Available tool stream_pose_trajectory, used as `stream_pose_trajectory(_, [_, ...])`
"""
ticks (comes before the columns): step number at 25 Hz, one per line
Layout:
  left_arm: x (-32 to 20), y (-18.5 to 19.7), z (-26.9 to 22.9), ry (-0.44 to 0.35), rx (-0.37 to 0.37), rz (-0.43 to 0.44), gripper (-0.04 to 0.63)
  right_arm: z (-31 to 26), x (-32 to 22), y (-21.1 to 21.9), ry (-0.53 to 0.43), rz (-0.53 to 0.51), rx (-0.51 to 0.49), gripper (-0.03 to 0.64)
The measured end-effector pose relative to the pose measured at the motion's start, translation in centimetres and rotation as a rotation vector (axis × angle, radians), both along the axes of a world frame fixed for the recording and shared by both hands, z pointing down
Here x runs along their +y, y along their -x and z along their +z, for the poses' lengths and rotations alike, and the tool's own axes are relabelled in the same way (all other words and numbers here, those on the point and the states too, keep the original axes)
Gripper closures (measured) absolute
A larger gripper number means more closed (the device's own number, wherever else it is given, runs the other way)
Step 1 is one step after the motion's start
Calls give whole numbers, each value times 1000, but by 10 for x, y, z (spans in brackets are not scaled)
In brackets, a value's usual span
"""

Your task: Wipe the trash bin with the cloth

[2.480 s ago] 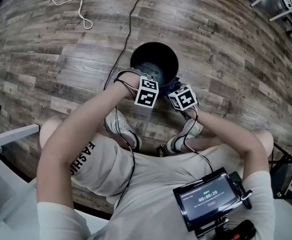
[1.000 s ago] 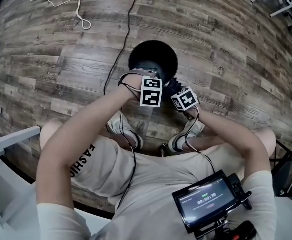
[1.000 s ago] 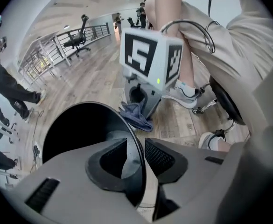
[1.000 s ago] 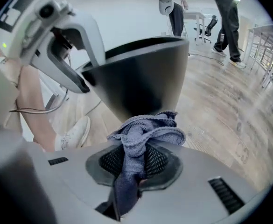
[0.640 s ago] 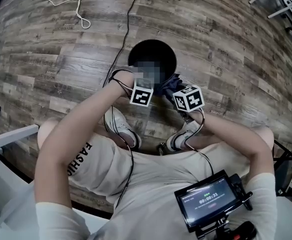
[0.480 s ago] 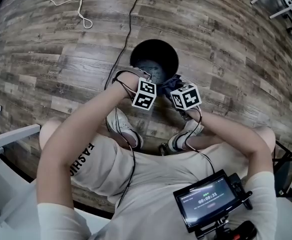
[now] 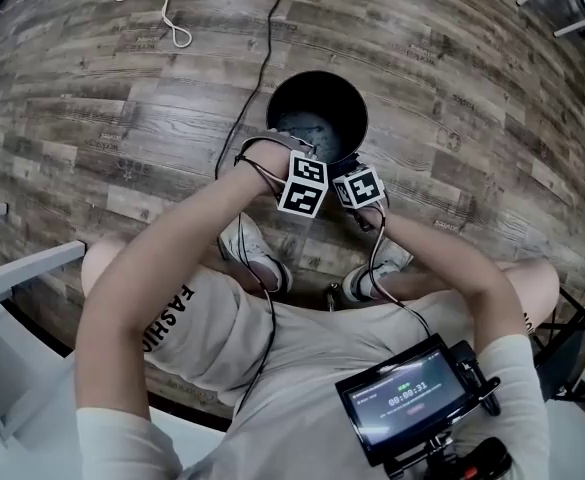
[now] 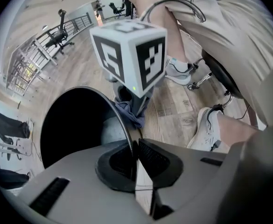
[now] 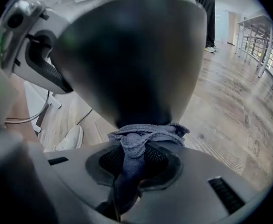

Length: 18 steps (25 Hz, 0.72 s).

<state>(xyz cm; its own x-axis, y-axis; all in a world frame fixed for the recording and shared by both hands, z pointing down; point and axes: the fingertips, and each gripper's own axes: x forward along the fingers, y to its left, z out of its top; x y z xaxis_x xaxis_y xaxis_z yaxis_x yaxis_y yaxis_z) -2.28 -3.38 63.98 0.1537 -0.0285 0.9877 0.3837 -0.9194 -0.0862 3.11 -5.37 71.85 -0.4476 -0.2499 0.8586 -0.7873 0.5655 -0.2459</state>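
Black trash bin [image 7: 282, 93] at upper centre; blue-grey cloth [image 9: 143, 136]; floor [image 7: 122, 118] of weathered brown-grey wood-grain planks; white shoes [image 7: 252, 253]; beige shirt [image 7: 302, 368] with dark lettering, lower left.

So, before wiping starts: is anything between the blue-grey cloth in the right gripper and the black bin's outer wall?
Nothing visible does. The blue-grey cloth, clamped in the right gripper, seems pressed against the outer wall of the black round trash bin. The jaws of the left gripper are closing on the bin's rim, clear of the cloth.
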Motion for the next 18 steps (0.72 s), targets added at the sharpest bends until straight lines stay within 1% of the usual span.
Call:
stream_pose_trajectory(8, [-2, -10, -1, 27, -3, -80, 566, 89, -9, -11, 62, 52, 20, 537])
stream_pose_trajectory(11, [-3, -13, -1, 23, -6, -123, 566, 96, -9, -13, 109, 107, -22, 537])
stream_pose_trajectory(12, [-3, -13, 0, 23, -8, -134, 566, 96, -9, -13, 116, 108, -32, 537])
stream_pose_trajectory(14, [0, -12, 0, 48, -10, -147, 566, 93, -6, -13, 116, 74, -29, 537])
stream_pose_trajectory(15, [3, -11, -2, 77, -3, -149, 566, 89, -5, -14, 110, 54, -19, 537])
stream_pose_trajectory(16, [6, -12, -5, 114, 11, -150, 548, 83, -3, -16, 103, 40, -12, 537])
stream_pose_trajectory(17, [7, -12, -11, 147, 28, -152, 481, 76, 0, -17, 99, 29, -11, 537])
stream_pose_trajectory(18, [6, -13, -17, 167, 46, -155, 444, 66, 3, -19, 98, 19, -15, 537])
